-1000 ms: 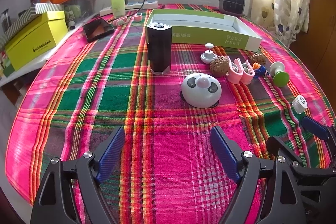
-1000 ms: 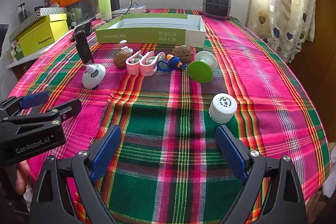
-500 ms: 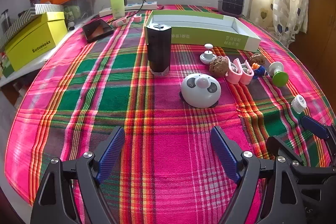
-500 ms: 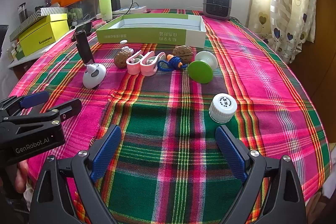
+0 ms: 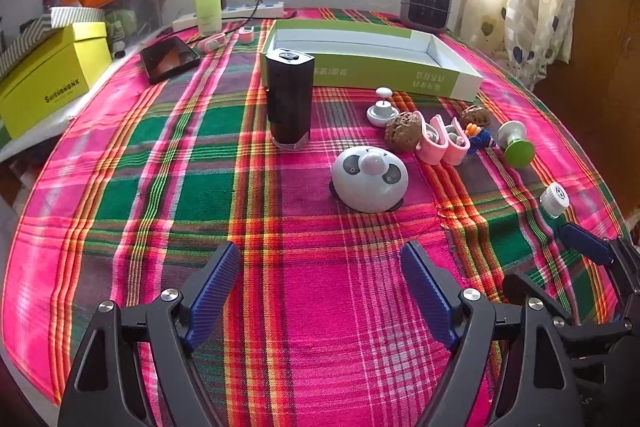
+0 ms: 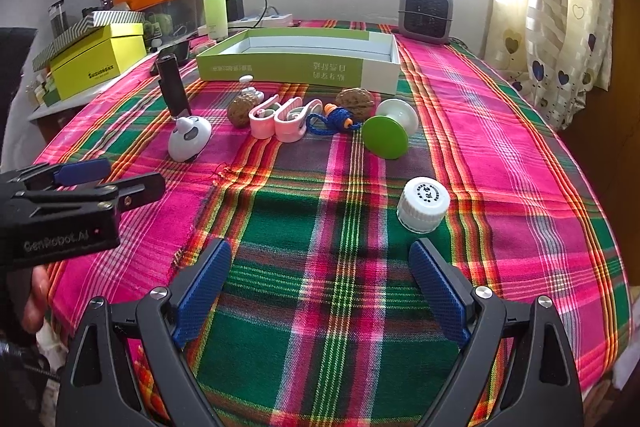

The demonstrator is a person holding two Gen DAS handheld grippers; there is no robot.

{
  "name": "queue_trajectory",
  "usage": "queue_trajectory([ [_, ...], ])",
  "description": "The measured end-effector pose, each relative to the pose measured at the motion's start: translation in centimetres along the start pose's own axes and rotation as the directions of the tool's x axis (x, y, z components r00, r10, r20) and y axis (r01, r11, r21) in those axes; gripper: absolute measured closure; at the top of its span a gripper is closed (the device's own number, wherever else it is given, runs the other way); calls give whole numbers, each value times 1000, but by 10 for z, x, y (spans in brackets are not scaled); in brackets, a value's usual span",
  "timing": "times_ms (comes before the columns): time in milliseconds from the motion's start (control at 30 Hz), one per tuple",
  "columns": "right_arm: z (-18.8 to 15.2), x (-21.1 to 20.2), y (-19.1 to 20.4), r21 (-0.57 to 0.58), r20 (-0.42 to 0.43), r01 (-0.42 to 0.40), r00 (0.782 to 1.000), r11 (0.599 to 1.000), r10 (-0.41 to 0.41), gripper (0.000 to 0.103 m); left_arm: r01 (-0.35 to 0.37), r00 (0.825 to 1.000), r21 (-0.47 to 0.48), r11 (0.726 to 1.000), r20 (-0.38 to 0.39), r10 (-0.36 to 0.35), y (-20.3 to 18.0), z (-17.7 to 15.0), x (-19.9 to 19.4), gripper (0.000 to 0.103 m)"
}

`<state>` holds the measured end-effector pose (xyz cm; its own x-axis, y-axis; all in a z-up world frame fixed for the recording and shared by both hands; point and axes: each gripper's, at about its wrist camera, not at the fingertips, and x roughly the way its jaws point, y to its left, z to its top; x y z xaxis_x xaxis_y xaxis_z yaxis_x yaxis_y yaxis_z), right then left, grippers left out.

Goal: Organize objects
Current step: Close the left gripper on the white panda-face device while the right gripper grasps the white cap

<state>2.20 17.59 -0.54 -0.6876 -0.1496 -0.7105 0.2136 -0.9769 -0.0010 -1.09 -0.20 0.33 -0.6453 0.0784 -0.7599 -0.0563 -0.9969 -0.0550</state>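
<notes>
A row of small objects lies on the plaid tablecloth: a white panda-faced dome, a black upright device, two walnuts, two pink clips, a blue cord with orange beads, a green-and-white spool, a small white knob and a white bottle cap. Behind them sits an open green box. My left gripper is open, short of the panda dome. My right gripper is open, with the cap just beyond its right finger.
A yellow box, a phone, a green bottle, a power strip with cable and a small heater stand at the back. The table's edge curves down at the left and right. A curtain hangs at right.
Both grippers have stayed open and almost still; the left wrist view has crept slightly, with the objects sitting a touch lower and closer.
</notes>
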Motion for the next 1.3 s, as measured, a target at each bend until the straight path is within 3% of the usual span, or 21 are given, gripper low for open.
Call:
queue_trajectory([
  [333, -2, -7, -17, 55, 27, -27, 999, 998, 26, 26, 34, 999, 14, 999, -1, -34, -4, 8, 6, 20],
  [700, 11, -11, -51, 96, 91, 61, 993, 994, -69, 28, 33, 999, 51, 998, -3, -33, -14, 20, 19, 21],
  [1300, 22, 13, -62, 92, 20, 35, 999, 995, -37, 53, 10, 1000, 51, 999, 12, -11, -20, 34, 31, 32],
])
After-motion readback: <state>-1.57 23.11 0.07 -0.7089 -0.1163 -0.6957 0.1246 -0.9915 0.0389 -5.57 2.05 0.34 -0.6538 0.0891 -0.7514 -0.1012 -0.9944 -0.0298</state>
